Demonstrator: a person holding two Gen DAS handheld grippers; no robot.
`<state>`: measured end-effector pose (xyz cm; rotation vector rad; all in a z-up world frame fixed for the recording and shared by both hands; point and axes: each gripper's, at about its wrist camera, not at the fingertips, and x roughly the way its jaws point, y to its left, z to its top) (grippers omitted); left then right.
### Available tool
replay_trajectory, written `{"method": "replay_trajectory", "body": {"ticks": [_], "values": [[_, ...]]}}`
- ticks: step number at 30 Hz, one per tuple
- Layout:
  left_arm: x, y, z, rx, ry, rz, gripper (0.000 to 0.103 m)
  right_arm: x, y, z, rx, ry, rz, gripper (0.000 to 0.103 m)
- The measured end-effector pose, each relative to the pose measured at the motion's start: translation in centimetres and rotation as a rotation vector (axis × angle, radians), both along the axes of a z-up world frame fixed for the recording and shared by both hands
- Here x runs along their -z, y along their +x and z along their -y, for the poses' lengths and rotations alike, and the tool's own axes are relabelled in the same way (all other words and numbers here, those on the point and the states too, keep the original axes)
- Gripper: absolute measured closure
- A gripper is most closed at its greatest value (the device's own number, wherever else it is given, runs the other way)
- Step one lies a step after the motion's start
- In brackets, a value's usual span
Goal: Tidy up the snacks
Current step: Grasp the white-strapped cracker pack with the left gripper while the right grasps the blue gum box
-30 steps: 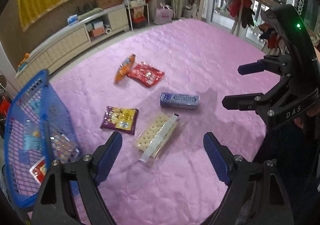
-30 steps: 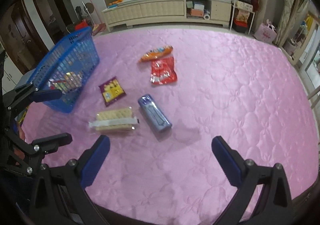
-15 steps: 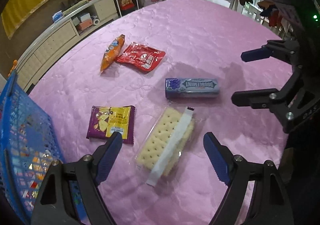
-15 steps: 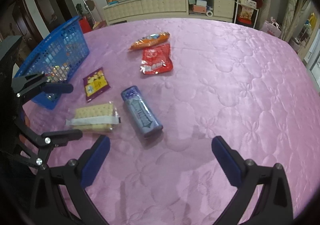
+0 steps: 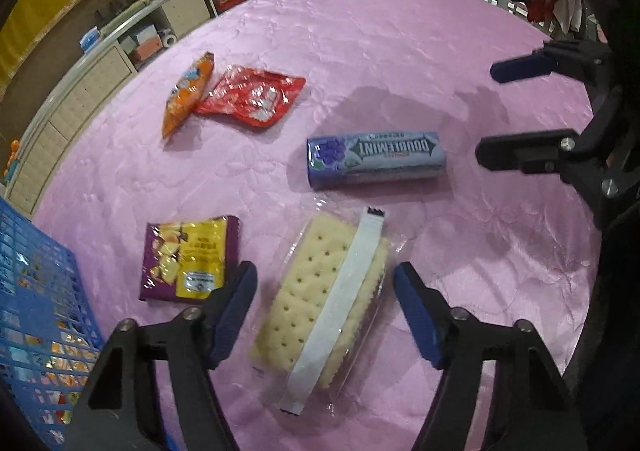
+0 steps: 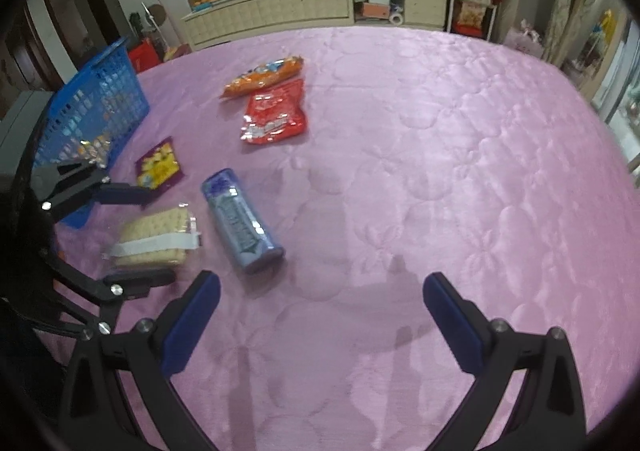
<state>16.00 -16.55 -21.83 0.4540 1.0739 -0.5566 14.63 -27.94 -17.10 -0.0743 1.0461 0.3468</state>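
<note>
Left gripper (image 5: 324,305) jaws closing astride cracker pack (image 5: 320,303), not yet pressing; centre squarely, clamp gently; right gripper (image 6: 320,325) jaws released, empty.

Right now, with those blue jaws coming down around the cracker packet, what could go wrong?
1. The left gripper is closing its jaws on the cracker packet, which lies between them untouched. Squeezing too hard could snap the crackers.
2. The clear wrapper looks loose and slippery, so the packet might slide out on the way to the blue basket.
3. One finger sits close beside the purple snack packet and might nudge or catch it.
</note>
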Motion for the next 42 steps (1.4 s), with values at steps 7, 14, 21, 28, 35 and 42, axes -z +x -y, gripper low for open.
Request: {"method": "replay_trajectory", "body": {"ticks": [7, 14, 21, 28, 35, 42], "values": [[-0.1, -0.5, -0.8, -0.062, -0.055, -0.044, 0.057, 0.1, -0.3, 0.0, -0.023, 0.016, -0.013, 0.0], [-0.1, -1.8, -1.3, -0.13, -0.05, -0.012, 0.06, 0.2, -0.1, 0.4, 0.026, -0.027, 0.021, 0.0], [-1.4, -3.0, -3.1, -0.258, -0.093, 0.044, 0.06, -0.1, -0.5, -0.3, -0.027, 0.041, -0.004, 0.001], [-1.6, -3.8, -4.6, -0.364, -0.1, 0.077, 0.06, -1.1, -0.1, -2.4, -0.123, -0.045, 0.051, 0.001], [-2.3, -4.0, -5.1, -0.458, -0.146, 0.103, 0.06, -1.0, 1.7, -4.7, -0.299, -0.05, 0.099, 0.001], [-1.9, -3.5, -5.5, -0.499, -0.147, 0.096, 0.06, 0.6, 2.7, -6.5, -0.393, -0.004, 0.083, 0.013]]}}
